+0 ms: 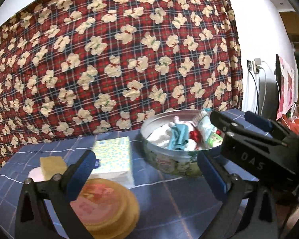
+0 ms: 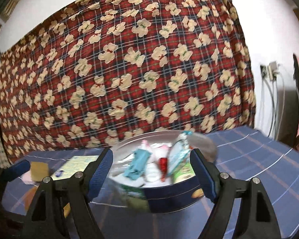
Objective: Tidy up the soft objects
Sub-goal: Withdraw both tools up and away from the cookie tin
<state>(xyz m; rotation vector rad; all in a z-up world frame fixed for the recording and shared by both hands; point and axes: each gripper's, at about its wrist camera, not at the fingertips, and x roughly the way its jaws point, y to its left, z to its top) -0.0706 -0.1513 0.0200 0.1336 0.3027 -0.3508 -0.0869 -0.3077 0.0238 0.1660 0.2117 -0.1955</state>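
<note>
Sponge: a yellow sponge [image 1: 52, 166] sat on a white pad at the far left of the table [image 1: 169, 203], about nine o'clock from the tin, well apart from it.
Tissue pack: a yellow-and-blue patterned tissue pack [image 1: 114, 157] lay just right of the sponge, between it and the tin, near the left claw's left finger.
Lid: a round gold-rimmed lid with a pink picture [image 1: 107, 205] lay at the near edge, at about seven o'clock from the tin, partly behind the left claw's left finger.
Left claw: the left claw [image 1: 147, 169] stood wide apart with nothing between its blue pads, aimed across the table toward the tin's near left wall.
Tin: the round tin [image 1: 169, 165] already carried soft things, a white plush with a teal cloth [image 1: 178, 135], a red piece and a green-and-white packet leaning at its two o'clock rim.
Right claw: the right claw [image 2: 151, 171] was also spread apart and empty, framing the tin [image 2: 175, 197] from the near side; whether its pads touched the wall could not be told through the blur.
Doing it well: likely the loose items on the left were next. Squaring the pads across the tissue pack's short sides, closing gently and clearing the rim before release would suit; the tin might slide if nudged.
</note>
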